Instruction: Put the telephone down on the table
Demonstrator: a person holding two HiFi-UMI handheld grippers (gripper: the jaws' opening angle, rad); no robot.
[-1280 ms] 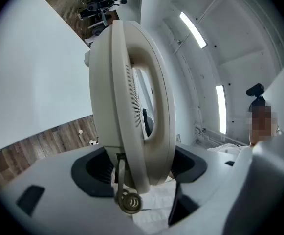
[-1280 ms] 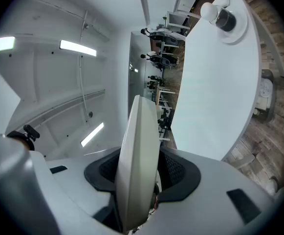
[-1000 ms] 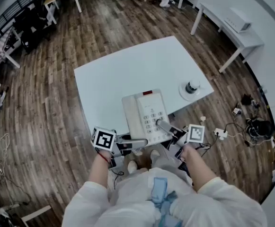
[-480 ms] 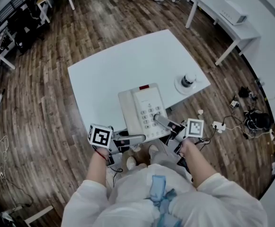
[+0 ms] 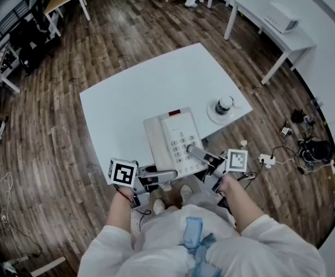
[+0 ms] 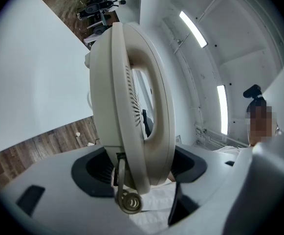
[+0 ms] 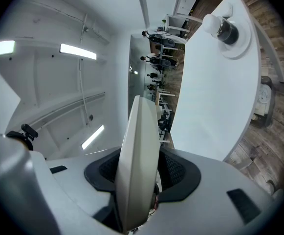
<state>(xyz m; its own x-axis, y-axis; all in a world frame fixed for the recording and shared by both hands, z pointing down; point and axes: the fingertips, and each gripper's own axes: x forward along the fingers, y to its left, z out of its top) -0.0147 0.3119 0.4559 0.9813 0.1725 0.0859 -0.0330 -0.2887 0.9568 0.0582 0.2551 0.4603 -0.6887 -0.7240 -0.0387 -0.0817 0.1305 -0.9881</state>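
My left gripper [image 5: 168, 174] is clamped on the telephone [image 5: 176, 138] at its handset side, and my right gripper [image 5: 195, 153] is clamped on its right edge. The telephone is held between them over the near edge of the table [image 5: 132, 91]. Contact with the tabletop cannot be confirmed.

Telephone [image 5: 173, 142] slightly farther over table [image 5: 132, 97]

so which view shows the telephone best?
Head view: the whole telephone shows keypad up, over the near edge of the table. The left gripper view shows only its handset side, edge-on between the jaws of the left gripper. The right gripper view shows only a thin edge in the right gripper.
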